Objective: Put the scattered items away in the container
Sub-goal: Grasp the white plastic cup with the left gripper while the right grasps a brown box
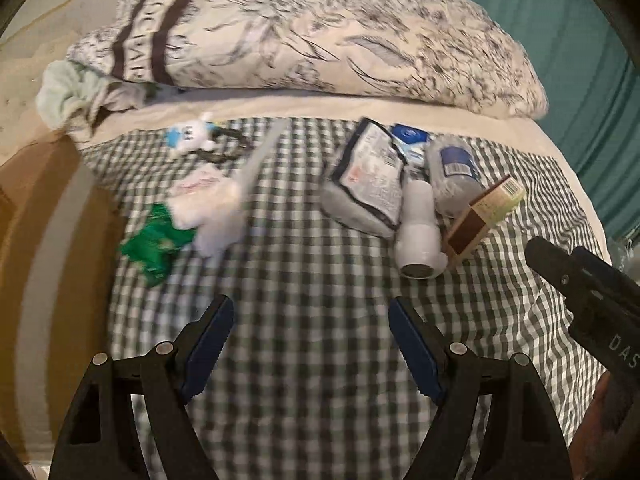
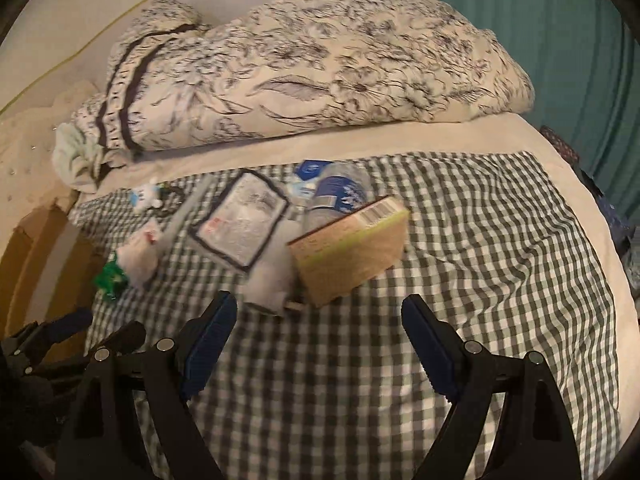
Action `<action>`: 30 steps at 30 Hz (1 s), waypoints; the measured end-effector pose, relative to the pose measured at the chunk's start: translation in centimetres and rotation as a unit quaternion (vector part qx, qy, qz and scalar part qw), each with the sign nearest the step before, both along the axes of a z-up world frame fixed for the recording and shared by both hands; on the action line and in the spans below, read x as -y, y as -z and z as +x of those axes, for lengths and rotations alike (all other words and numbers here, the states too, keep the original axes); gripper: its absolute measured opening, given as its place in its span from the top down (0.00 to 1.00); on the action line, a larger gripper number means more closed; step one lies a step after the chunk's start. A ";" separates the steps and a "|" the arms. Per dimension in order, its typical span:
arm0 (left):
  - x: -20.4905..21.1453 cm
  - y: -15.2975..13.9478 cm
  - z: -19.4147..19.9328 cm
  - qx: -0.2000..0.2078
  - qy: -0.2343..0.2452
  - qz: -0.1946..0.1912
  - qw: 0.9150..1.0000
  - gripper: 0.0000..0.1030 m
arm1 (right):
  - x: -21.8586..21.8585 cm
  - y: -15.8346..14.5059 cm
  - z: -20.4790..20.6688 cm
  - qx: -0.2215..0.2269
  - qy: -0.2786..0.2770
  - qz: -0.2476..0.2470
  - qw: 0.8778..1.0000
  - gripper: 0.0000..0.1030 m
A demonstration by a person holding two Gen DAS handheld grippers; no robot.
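Observation:
Scattered items lie on a green-checked cloth (image 1: 304, 280) on a bed. In the left wrist view: a green packet (image 1: 154, 242), a white plush toy (image 1: 216, 216), a small blue-white figure (image 1: 192, 134), a grey pouch (image 1: 368, 176), a white bottle (image 1: 418, 230), a clear water bottle (image 1: 454, 176) and a brown box (image 1: 484, 216). My left gripper (image 1: 310, 310) is open and empty above the cloth. My right gripper (image 2: 318, 312) is open and empty just short of the brown box (image 2: 352, 248) and white bottle (image 2: 268, 284). A cardboard container (image 1: 48, 240) stands at the left.
A floral pillow (image 1: 320, 36) lies across the back of the bed. A teal curtain (image 1: 572, 60) hangs at the right. A pale green cloth (image 1: 68, 88) is bunched at the pillow's left end. The right gripper's body (image 1: 592, 300) shows at the left view's right edge.

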State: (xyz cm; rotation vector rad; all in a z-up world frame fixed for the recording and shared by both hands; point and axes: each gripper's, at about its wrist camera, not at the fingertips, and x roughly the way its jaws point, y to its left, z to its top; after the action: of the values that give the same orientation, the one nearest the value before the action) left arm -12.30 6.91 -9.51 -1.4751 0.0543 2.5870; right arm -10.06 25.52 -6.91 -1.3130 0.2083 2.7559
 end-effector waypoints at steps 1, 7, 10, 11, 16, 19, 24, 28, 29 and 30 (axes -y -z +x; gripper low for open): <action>-0.8 0.4 -0.4 0.003 0.007 0.003 1.000 0.20 | -0.5 0.1 -0.2 0.001 0.004 -0.001 1.000 0.18; -4.8 2.3 -2.9 0.007 0.041 0.018 0.999 0.20 | -2.7 0.7 -1.3 0.008 0.034 -0.005 0.999 0.18; -6.2 3.5 -4.2 0.016 0.053 0.019 0.998 0.20 | -3.6 0.9 -1.7 0.009 0.047 -0.008 0.999 0.18; -6.6 3.9 -4.5 0.019 0.059 0.017 0.998 0.20 | -3.8 0.9 -1.8 0.010 0.051 -0.007 0.999 0.18; -7.6 5.3 -5.6 0.020 0.083 0.030 0.996 0.20 | -4.4 1.6 -2.6 0.017 0.064 -0.005 0.998 0.18; -8.1 5.6 -6.0 0.022 0.095 0.041 0.994 0.20 | -4.4 2.1 -3.6 0.023 0.066 -0.010 0.997 0.18; -8.3 6.2 -7.0 0.028 0.094 0.049 0.994 0.20 | -3.7 1.8 -5.7 0.019 0.081 -0.024 0.996 0.18; -7.8 7.0 -7.8 0.038 0.092 0.057 0.993 0.20 | -3.8 1.7 -7.3 0.022 0.107 -0.039 0.993 0.18; -7.7 7.2 -7.9 0.039 0.091 0.059 0.993 0.20 | -3.9 2.0 -7.7 0.029 0.115 -0.043 0.992 0.18; -7.8 7.4 -8.1 0.040 0.090 0.060 0.993 0.20 | -4.0 2.3 -8.2 0.037 0.122 -0.047 0.991 0.18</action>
State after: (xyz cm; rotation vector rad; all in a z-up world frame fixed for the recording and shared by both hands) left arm -20.43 14.76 -16.93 -1.4584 0.0217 2.3439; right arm -18.23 29.56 -9.21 -1.3096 0.4668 2.5170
